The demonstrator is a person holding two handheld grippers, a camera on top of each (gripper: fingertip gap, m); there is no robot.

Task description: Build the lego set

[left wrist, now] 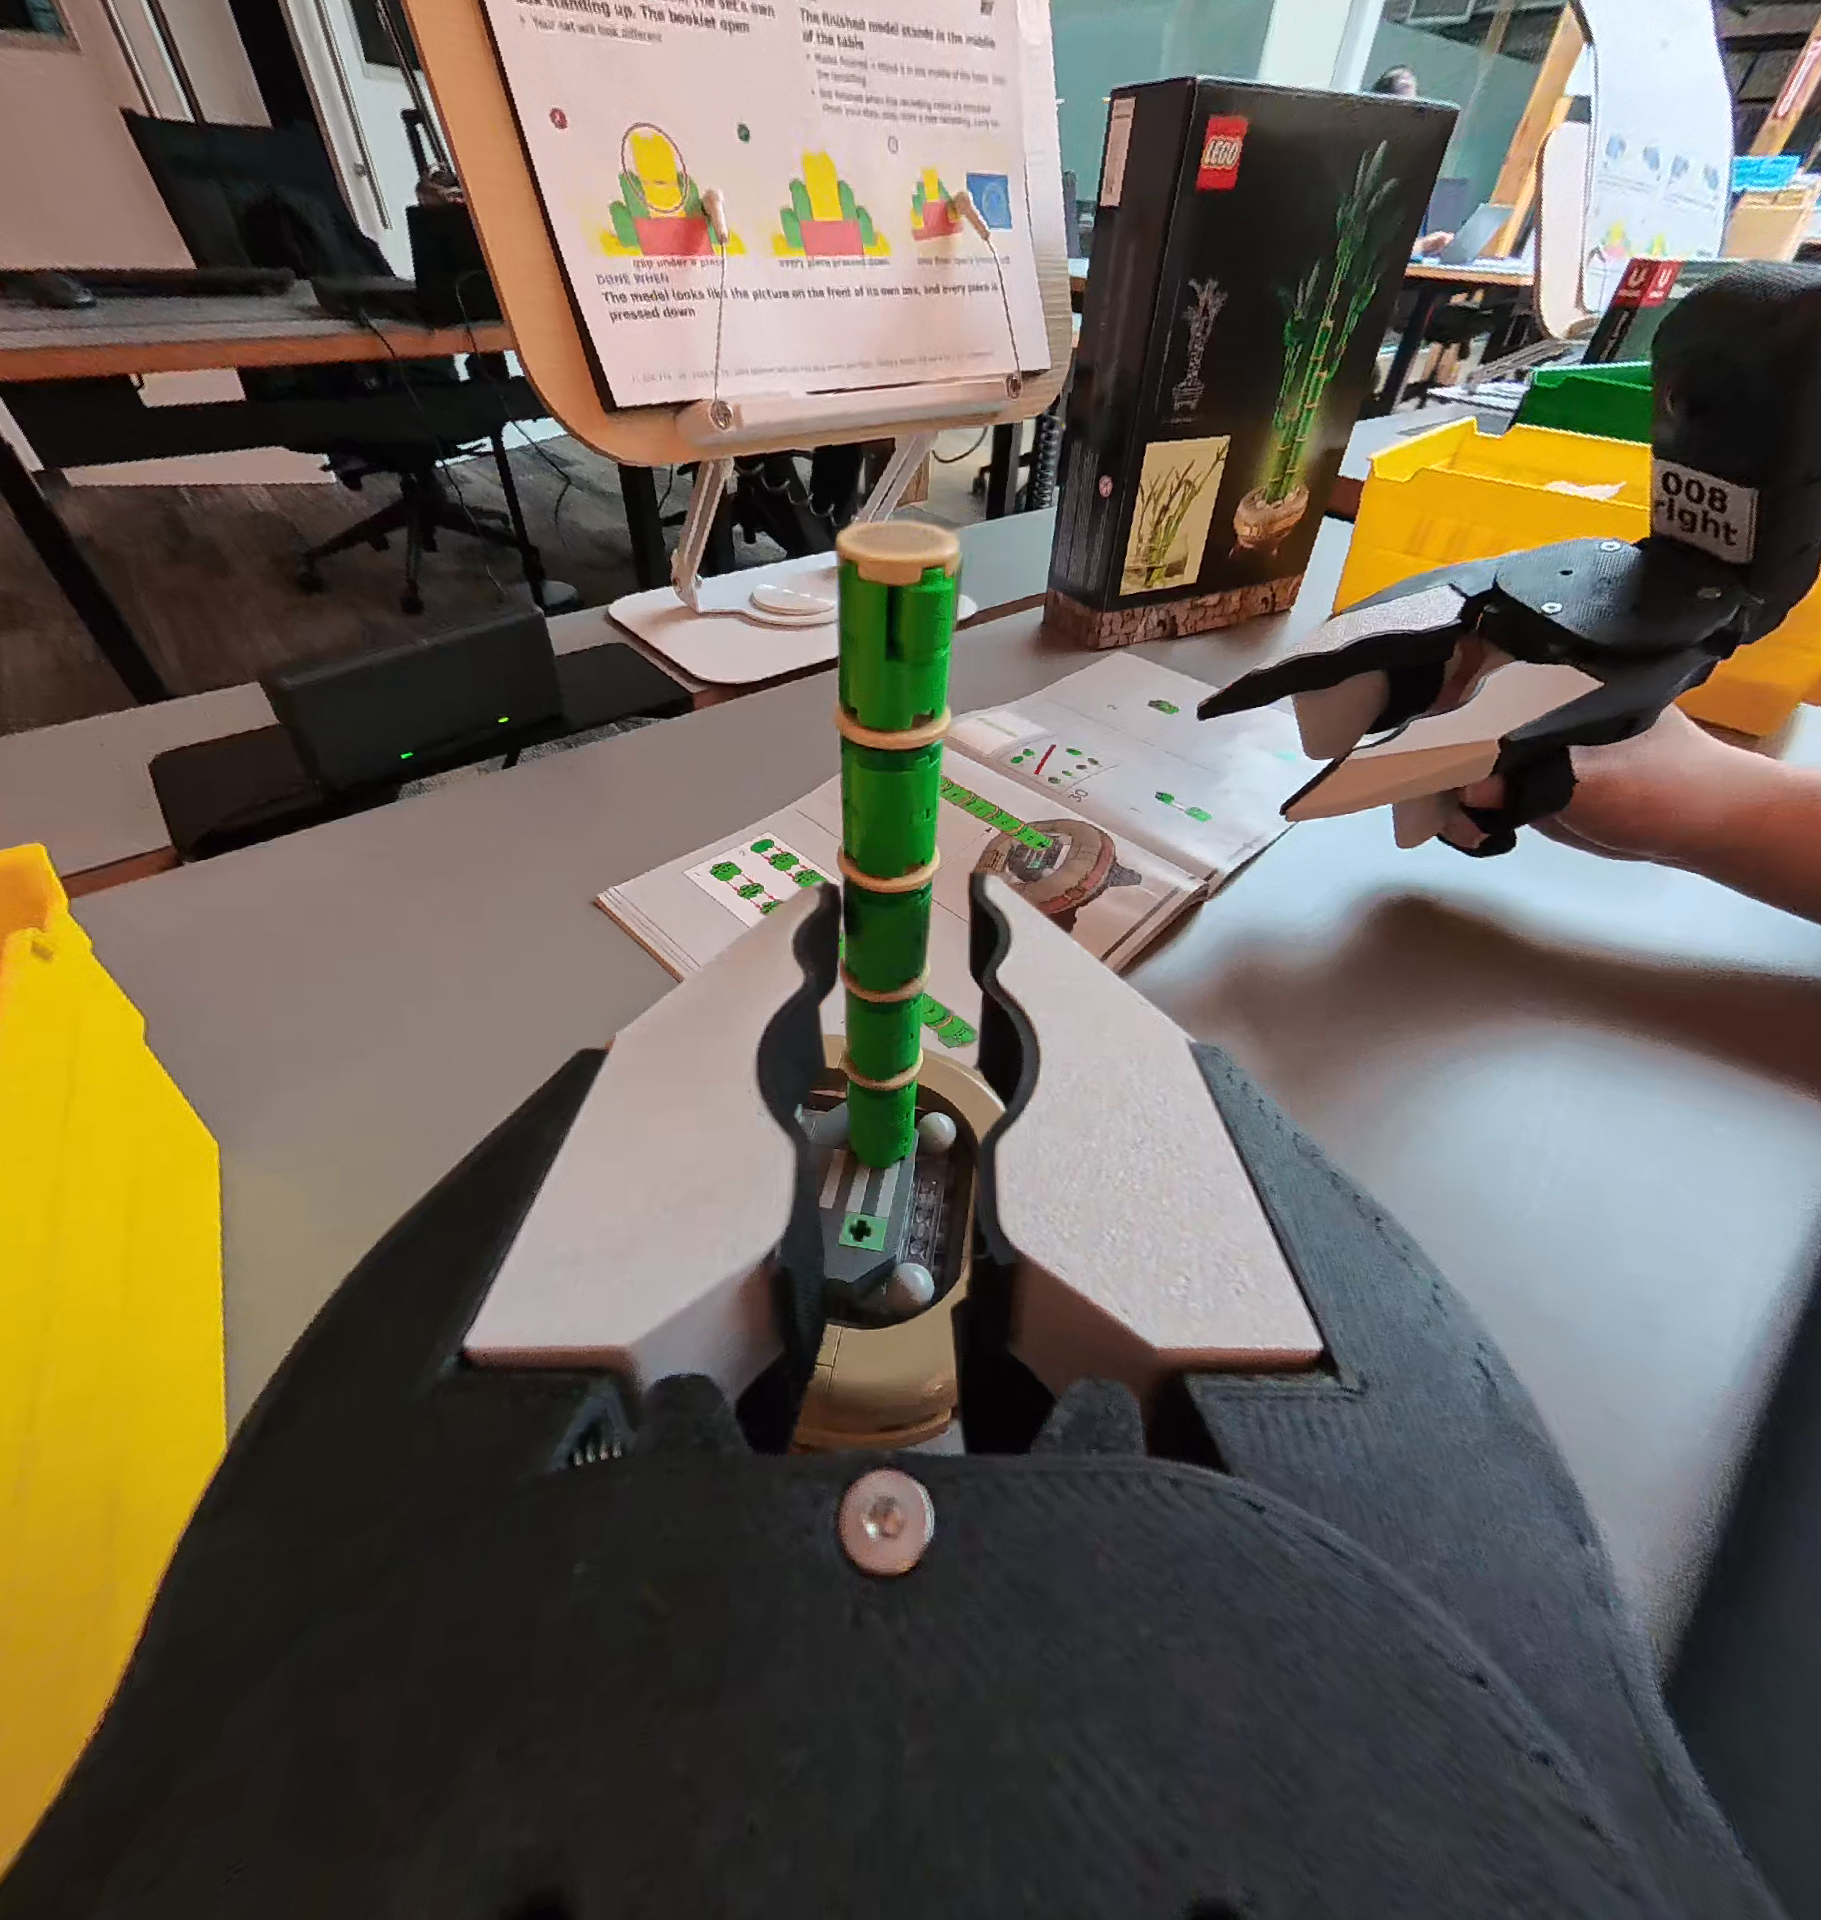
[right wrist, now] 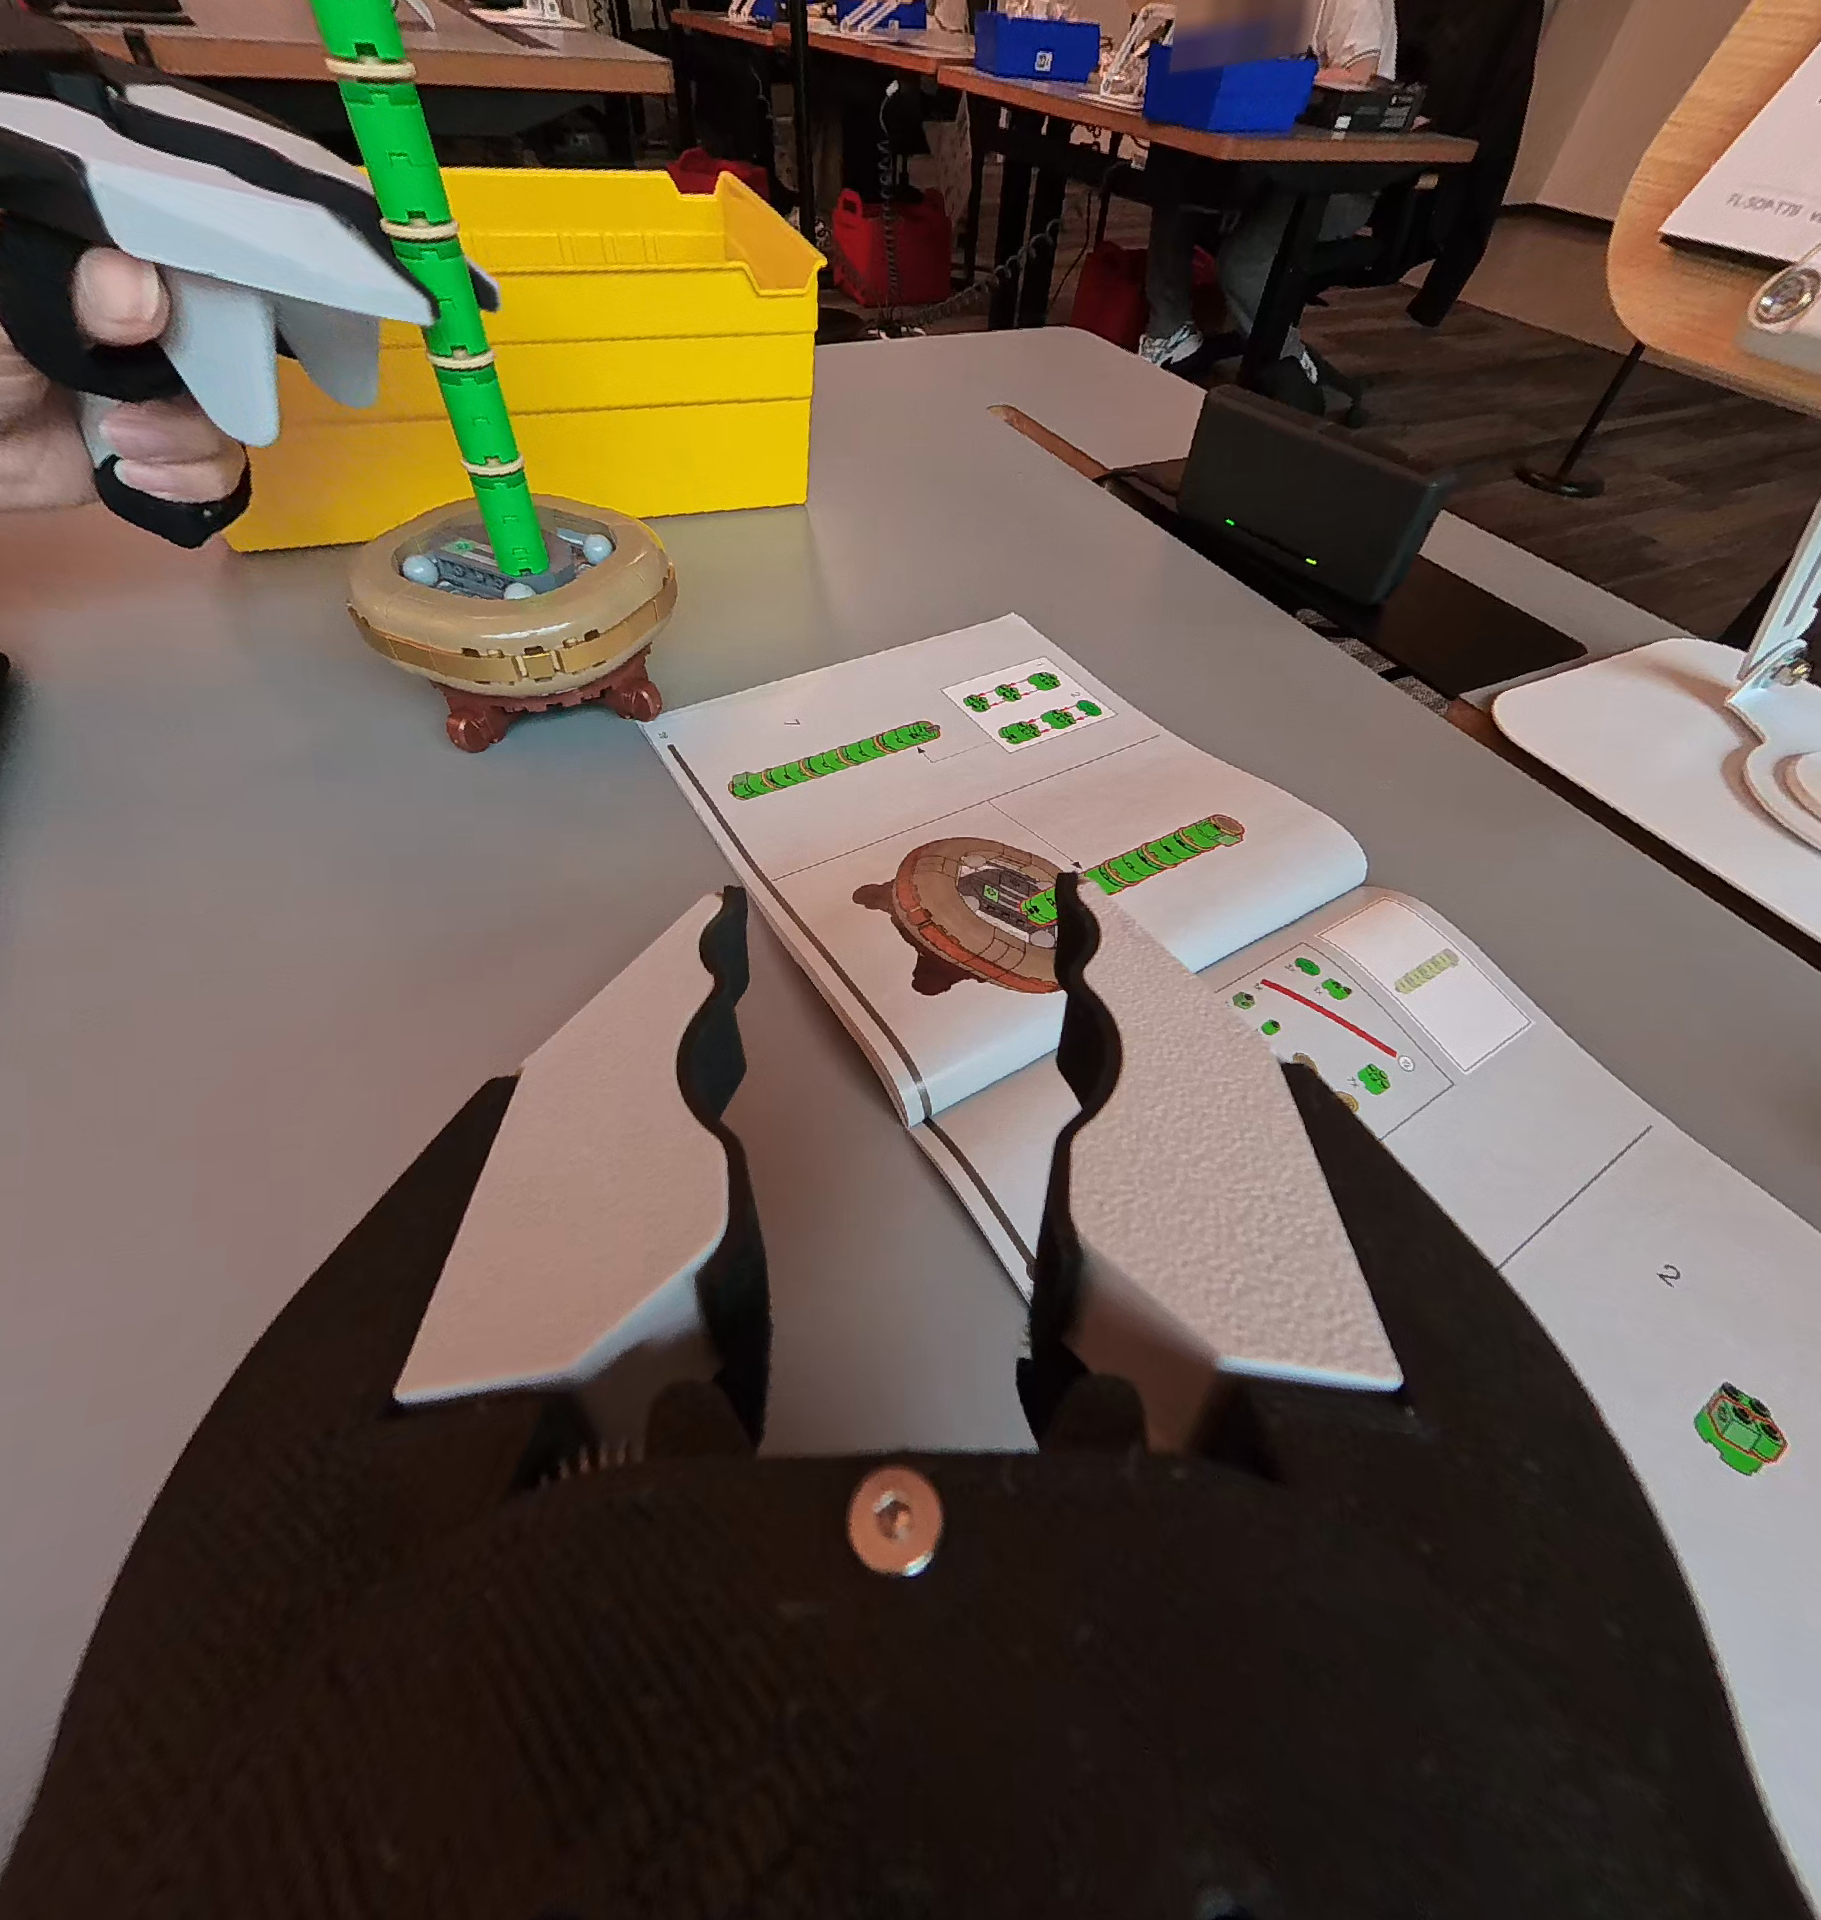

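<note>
Grey bench (right wrist: 262,935) in an open workroom, more desks and blue bins (right wrist: 1233,88) behind. Yellow bin (right wrist: 615,343) sits at the bench's far edge in the right wrist view, just behind the model; its inside is hidden from this angle, can't tell the contents. Second yellow bin (left wrist: 1488,499) beside the set's box (left wrist: 1228,353), which stands upright; a green bin (left wrist: 1592,400) behind it, contents not visible. Tilted stand with an instruction sheet (left wrist: 781,197) behind the bench.

Open instruction booklet (right wrist: 999,862) lies flat mid-bench.

Tan round pot (right wrist: 511,613) on brown feet rests on the bench just beside the booklet's corner. Green bamboo stalk (left wrist: 890,831) is planted in the pot's grey centre, long axis near vertical, tan cap on top, tan rings between segments.

Left claw (left wrist: 901,904) is spread apart, fingers on either side of the stalk low down, apparently not touching it. Right claw (right wrist: 895,894) is spread apart and holds nothing, hovering above the booklet, well apart from the stalk.
</note>
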